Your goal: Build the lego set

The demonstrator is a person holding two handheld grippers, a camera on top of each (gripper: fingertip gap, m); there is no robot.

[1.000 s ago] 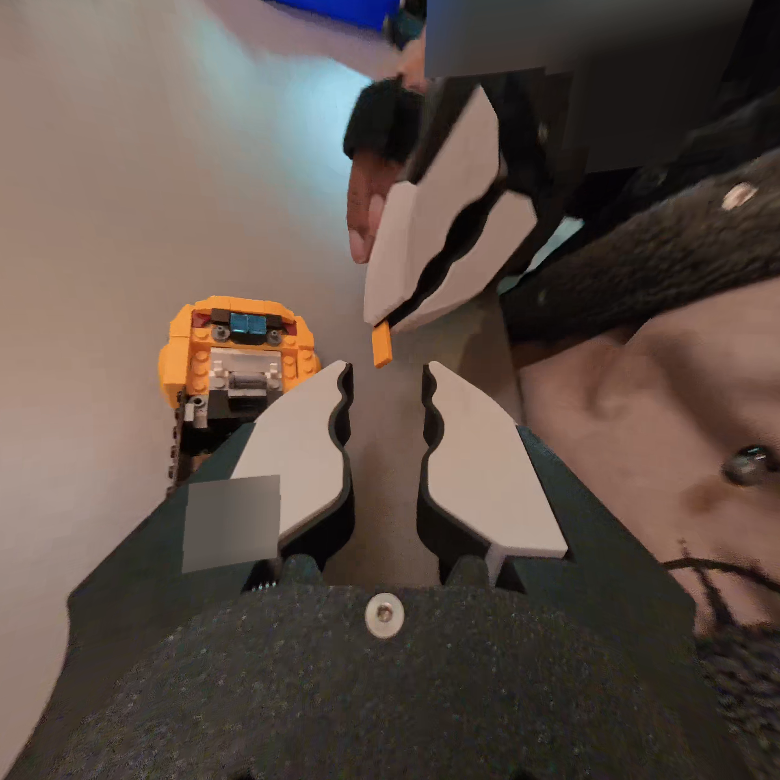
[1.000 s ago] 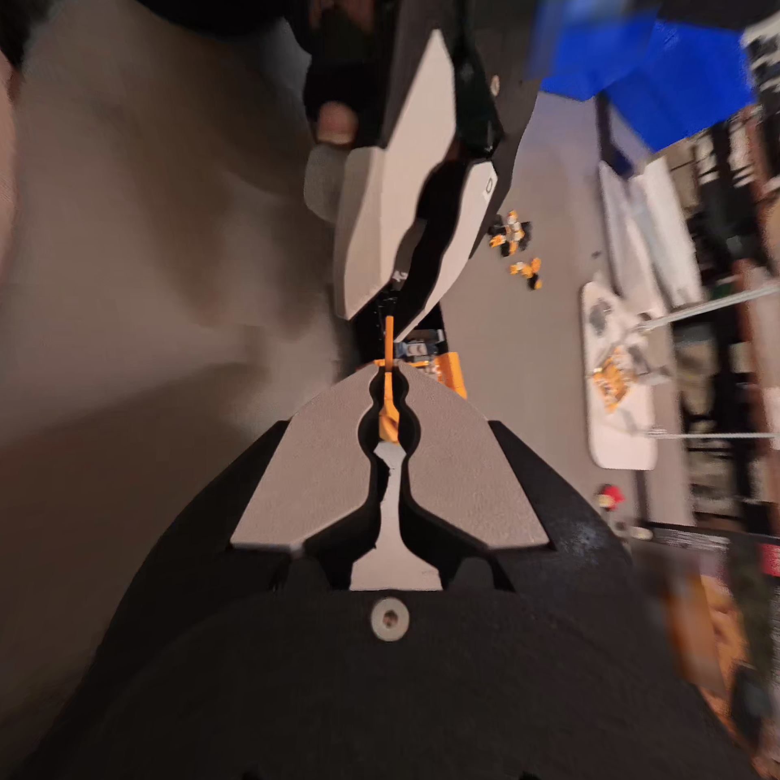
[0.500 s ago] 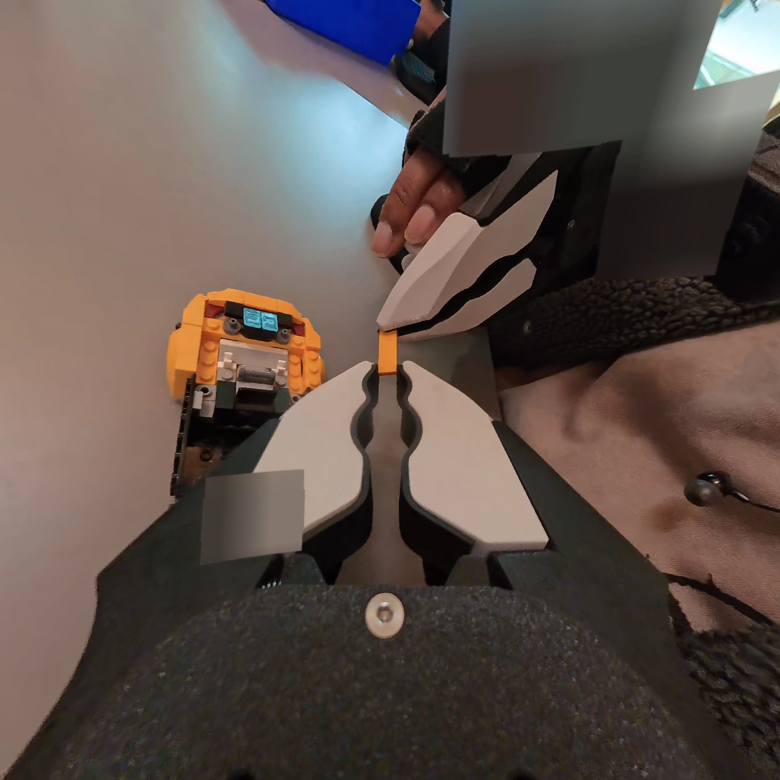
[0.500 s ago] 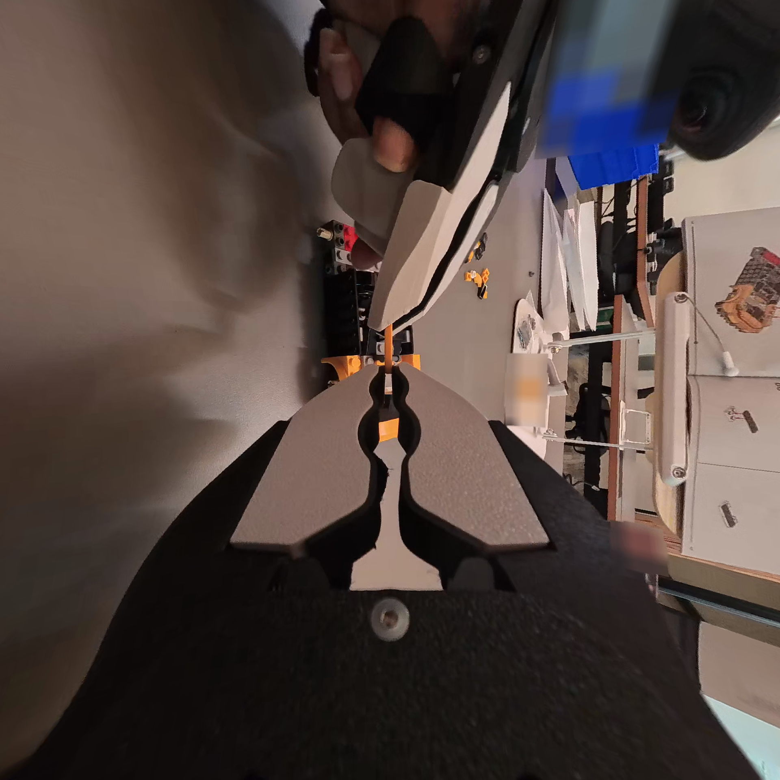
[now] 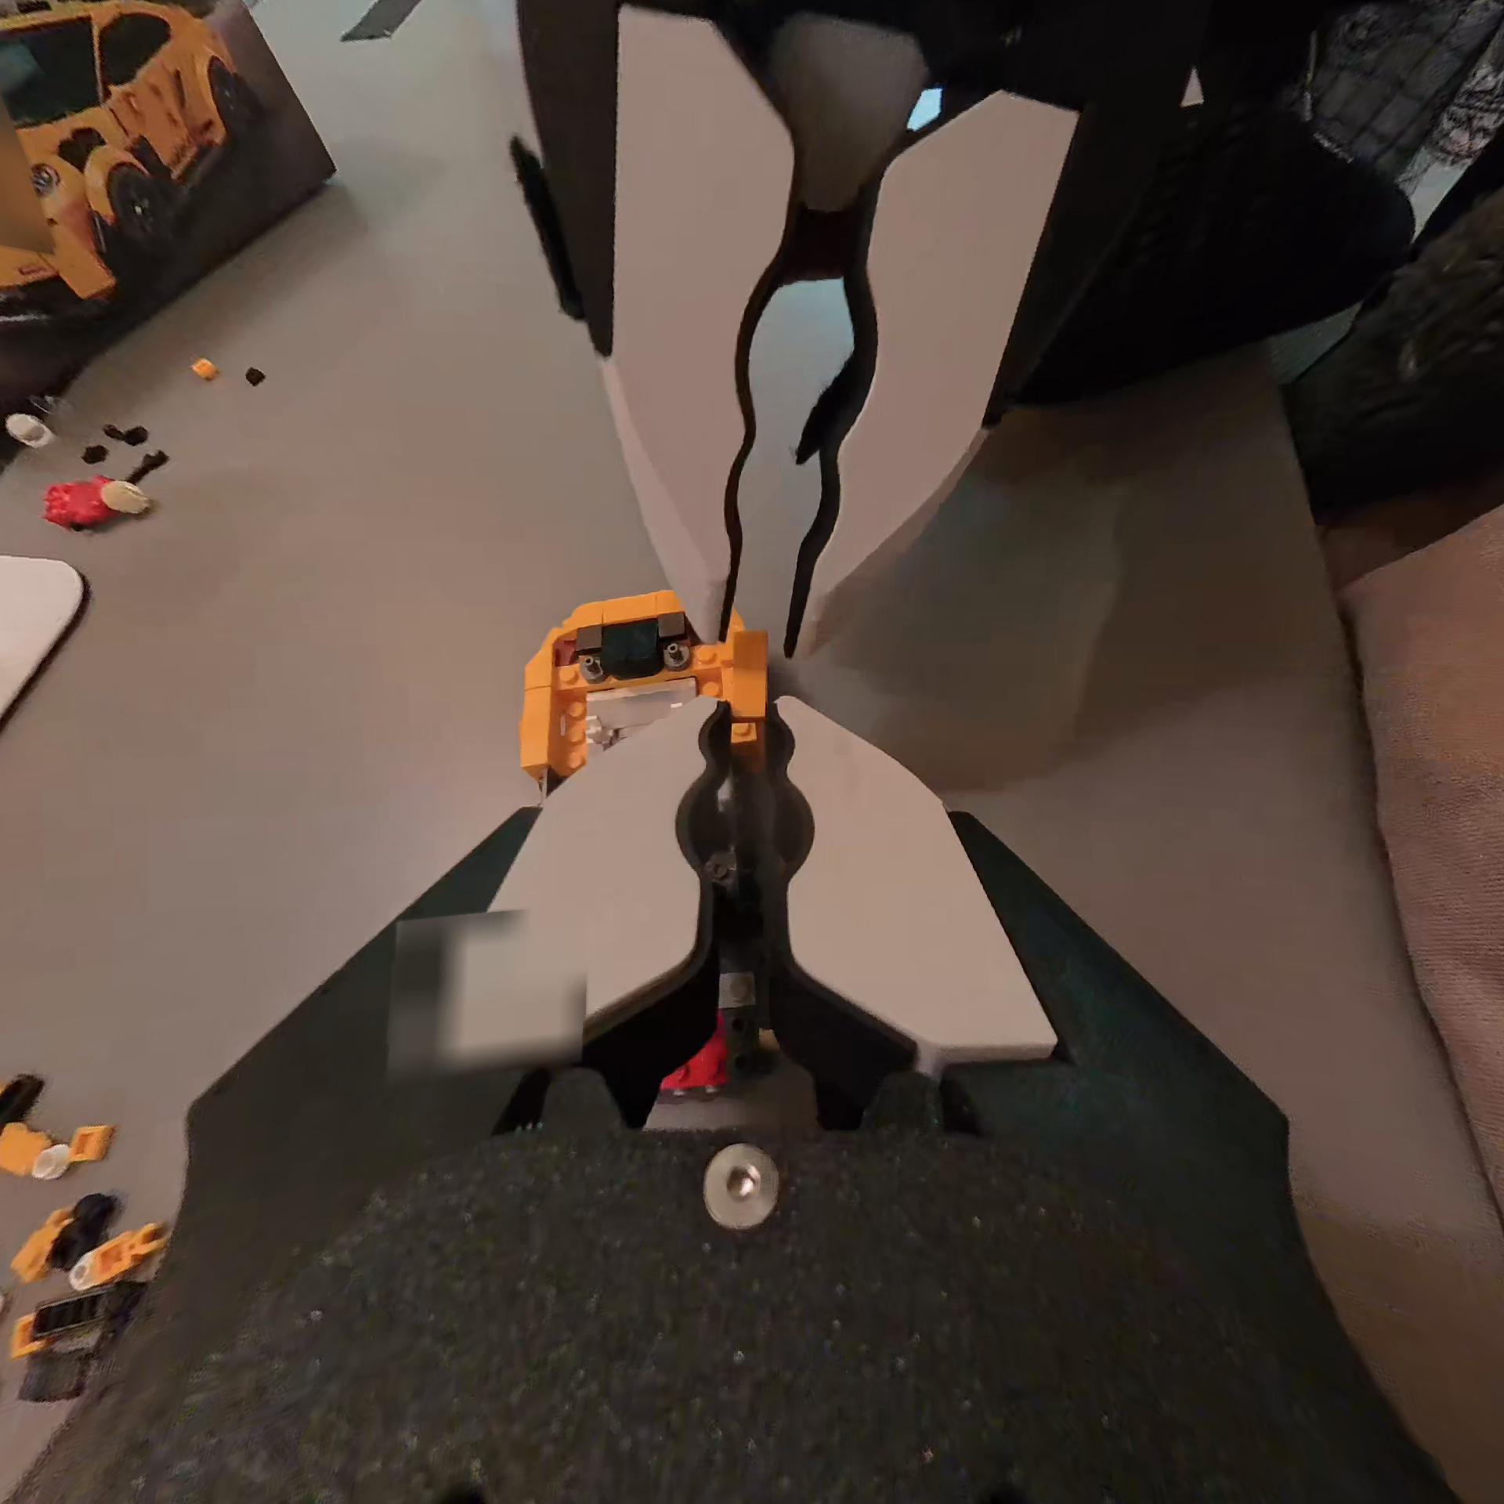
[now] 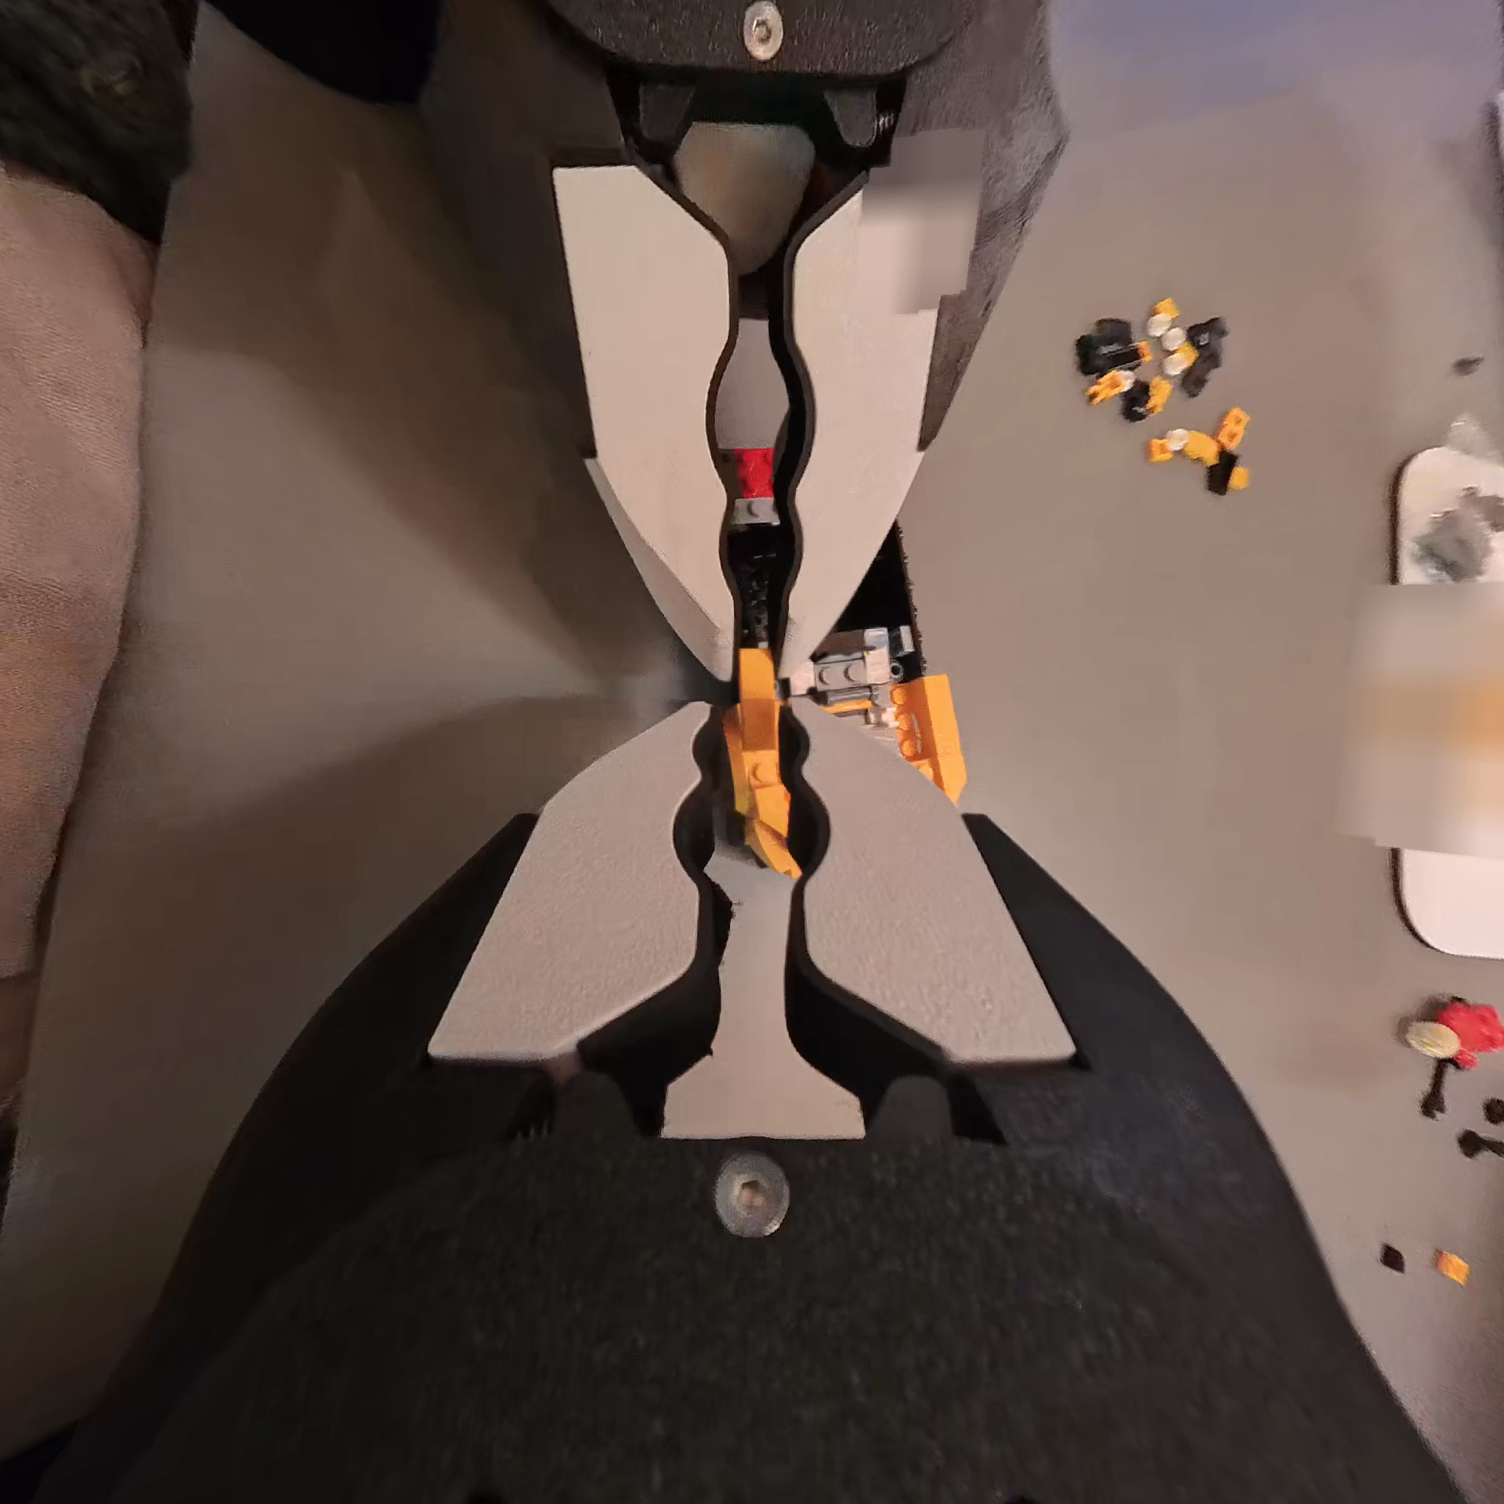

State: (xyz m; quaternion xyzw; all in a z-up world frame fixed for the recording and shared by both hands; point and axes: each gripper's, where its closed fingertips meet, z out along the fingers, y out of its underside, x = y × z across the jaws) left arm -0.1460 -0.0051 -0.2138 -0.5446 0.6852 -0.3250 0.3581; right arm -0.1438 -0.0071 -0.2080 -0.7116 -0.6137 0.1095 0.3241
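Note:
The partly built orange and black car model (image 5: 610,675) lies on the grey table; it also shows in the right wrist view (image 6: 903,700). My left gripper (image 5: 745,706) is shut on a small flat orange piece (image 5: 749,663) and holds it against the model's right edge. My right gripper (image 6: 753,718) meets it tip to tip from the opposite side. Its jaws stand slightly apart, wider than the orange piece (image 6: 757,675), with orange bodywork showing in the gap. The model's black chassis and a red brick (image 6: 753,472) show between the left jaws.
Loose orange, black and white pieces (image 6: 1156,382) lie in a cluster, with more at the lower left of the left wrist view (image 5: 73,1221). A red piece (image 5: 77,500), a white tray (image 6: 1449,903) and the set's box (image 5: 122,163) stand around. A person's clothing (image 5: 1432,732) borders the table. The tips of both grippers are at nearly the same place.
Both grippers have swung over the car model, now facing each other. The orange piece has passed from the right gripper to the left, and the right jaws have parted a little.

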